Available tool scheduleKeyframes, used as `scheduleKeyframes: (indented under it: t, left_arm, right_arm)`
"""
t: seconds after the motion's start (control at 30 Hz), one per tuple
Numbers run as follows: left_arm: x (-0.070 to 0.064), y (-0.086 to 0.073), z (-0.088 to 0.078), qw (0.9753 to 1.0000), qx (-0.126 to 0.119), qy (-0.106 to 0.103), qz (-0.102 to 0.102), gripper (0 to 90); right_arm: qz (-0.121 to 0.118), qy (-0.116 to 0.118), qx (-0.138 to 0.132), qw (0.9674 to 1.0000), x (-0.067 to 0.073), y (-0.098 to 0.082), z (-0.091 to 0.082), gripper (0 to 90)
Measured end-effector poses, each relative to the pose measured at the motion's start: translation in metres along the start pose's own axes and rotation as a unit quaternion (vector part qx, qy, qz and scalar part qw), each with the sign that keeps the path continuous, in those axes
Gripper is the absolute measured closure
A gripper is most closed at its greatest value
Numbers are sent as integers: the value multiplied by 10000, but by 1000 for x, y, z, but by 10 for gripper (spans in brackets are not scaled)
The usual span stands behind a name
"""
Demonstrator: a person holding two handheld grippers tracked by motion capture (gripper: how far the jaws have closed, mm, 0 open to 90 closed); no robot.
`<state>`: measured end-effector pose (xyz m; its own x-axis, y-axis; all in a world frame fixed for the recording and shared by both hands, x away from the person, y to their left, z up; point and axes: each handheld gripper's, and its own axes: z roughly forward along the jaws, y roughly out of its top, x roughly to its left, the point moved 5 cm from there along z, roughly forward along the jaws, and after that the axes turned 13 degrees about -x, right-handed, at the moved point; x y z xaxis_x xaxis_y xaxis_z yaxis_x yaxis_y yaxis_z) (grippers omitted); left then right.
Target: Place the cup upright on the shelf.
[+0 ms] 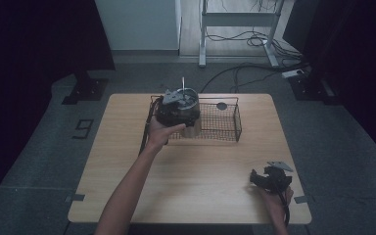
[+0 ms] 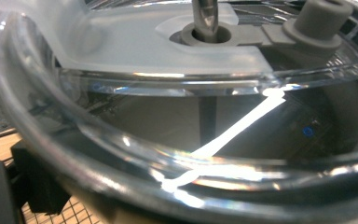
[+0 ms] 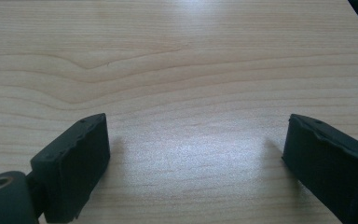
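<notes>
A clear cup with a see-through lid and a metal straw stands at the left end of a wire basket at the table's back. My left gripper is around the cup from the near side and appears shut on it. One black jaw presses the cup's wall at the lower left of the left gripper view, and the other jaw is hidden. A grey plug sits on the lid. My right gripper rests open over bare wood at the front right.
A small dark round object lies in the basket's far right part. The wooden table is bare between basket and front edge. Cables and a desk frame are on the floor beyond.
</notes>
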<state>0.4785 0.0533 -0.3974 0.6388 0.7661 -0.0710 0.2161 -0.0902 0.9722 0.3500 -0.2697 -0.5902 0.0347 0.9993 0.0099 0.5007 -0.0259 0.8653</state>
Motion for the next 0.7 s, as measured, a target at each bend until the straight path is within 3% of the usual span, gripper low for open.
scheduleKeyframes:
  t: [0.7]
  left_arm:
    - [20,-4,33,9996,171,203,-73,41]
  right_arm:
    - [9,2,6,10000,0,0,0,70]
